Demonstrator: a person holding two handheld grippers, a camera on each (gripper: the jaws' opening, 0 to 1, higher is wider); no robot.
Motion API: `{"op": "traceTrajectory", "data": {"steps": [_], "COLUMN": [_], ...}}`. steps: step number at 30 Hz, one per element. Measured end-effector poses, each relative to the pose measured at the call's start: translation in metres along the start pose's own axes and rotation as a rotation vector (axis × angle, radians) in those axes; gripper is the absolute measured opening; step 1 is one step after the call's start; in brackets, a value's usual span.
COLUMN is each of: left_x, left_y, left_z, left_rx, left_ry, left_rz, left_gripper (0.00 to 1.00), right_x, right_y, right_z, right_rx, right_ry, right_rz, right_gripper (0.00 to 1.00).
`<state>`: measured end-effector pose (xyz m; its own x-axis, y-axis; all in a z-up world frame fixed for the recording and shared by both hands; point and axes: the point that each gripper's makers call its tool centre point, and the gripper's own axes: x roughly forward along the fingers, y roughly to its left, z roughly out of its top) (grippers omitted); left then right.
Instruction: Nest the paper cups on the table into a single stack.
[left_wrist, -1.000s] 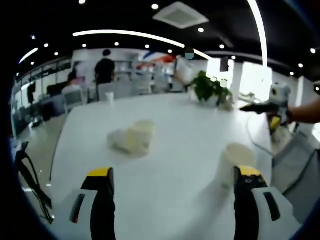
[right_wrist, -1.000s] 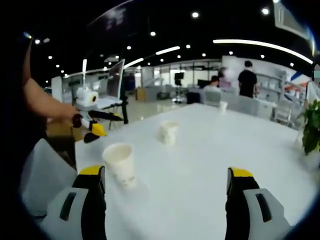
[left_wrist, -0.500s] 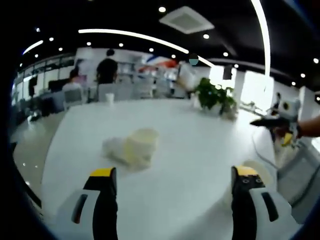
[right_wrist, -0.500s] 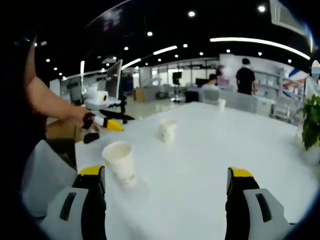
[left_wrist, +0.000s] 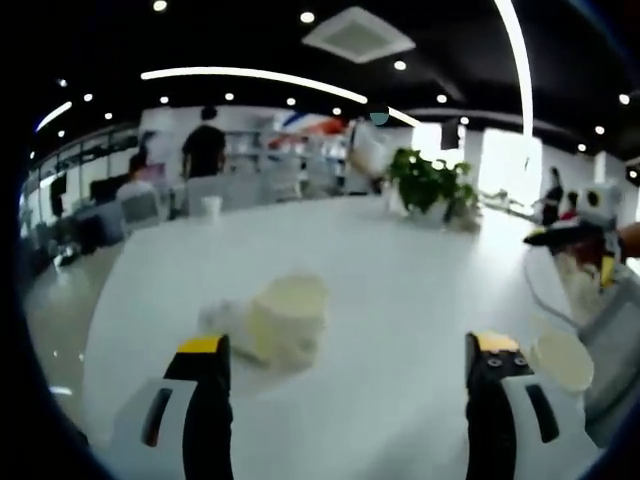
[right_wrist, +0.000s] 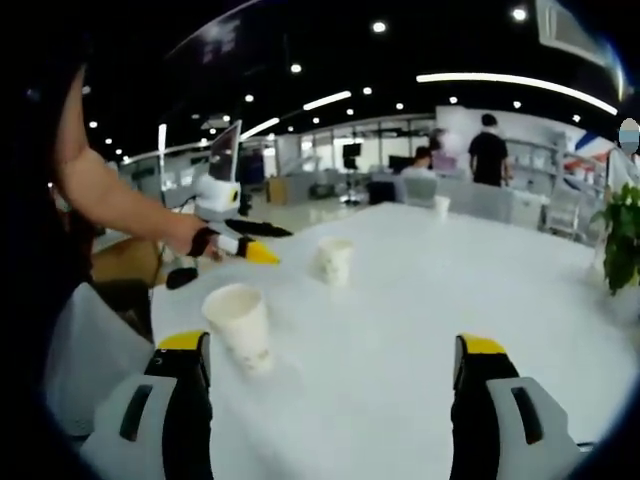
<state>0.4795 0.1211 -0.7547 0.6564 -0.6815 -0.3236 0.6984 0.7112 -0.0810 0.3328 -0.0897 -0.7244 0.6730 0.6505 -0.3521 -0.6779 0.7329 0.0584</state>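
A pale paper cup (left_wrist: 285, 318) stands upright on the white table (left_wrist: 400, 270), just ahead of my left gripper (left_wrist: 347, 345), which is open and holds nothing. A second cup (left_wrist: 562, 360) stands at the lower right, beside the right jaw. In the right gripper view that cup (right_wrist: 240, 325) stands near the left jaw of my open, unloaded right gripper (right_wrist: 332, 343). Farther off is the middle cup (right_wrist: 335, 260), with the left gripper (right_wrist: 245, 247) reaching in close to its left. A third small cup (right_wrist: 444, 208) stands at the far table edge.
A potted plant (left_wrist: 430, 185) stands on the far right of the table, also at the right gripper view's edge (right_wrist: 625, 240). The right gripper (left_wrist: 580, 235) shows beyond the table's right side. People and chairs (left_wrist: 205, 150) are behind the far edge.
The left gripper has moved forward over the table toward the middle cup, which looms larger between its jaws. The right gripper has stayed nearly still.
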Motion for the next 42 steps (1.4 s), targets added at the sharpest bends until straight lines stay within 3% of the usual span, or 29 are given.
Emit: {"op": "traceTrajectory", "data": {"steps": [8,19,36,42], "left_x": [0.025,0.044,0.059,0.064], "left_y": [0.010,0.015,0.024,0.022], "left_z": [-0.001,0.000,0.007,0.002], "left_rx": [0.010,0.040,0.058,0.065], "left_ry": [0.006,0.010,0.009,0.027], "left_rz": [-0.008,0.006,0.016,0.011], "left_gripper": [0.91,0.86,0.71,0.67], "right_x": [-0.003,-0.002,0.003,0.003], "right_y": [0.002,0.005,0.010,0.011], "right_z": [-0.006,-0.011,-0.014,-0.017], "right_rx": [0.012,0.025,0.063,0.065], "right_ry": [0.010,0.018,0.016,0.023], "right_rz": [-0.006,-0.006,-0.002,-0.002], "right_gripper": [1.00,1.00,1.00,1.00]}}
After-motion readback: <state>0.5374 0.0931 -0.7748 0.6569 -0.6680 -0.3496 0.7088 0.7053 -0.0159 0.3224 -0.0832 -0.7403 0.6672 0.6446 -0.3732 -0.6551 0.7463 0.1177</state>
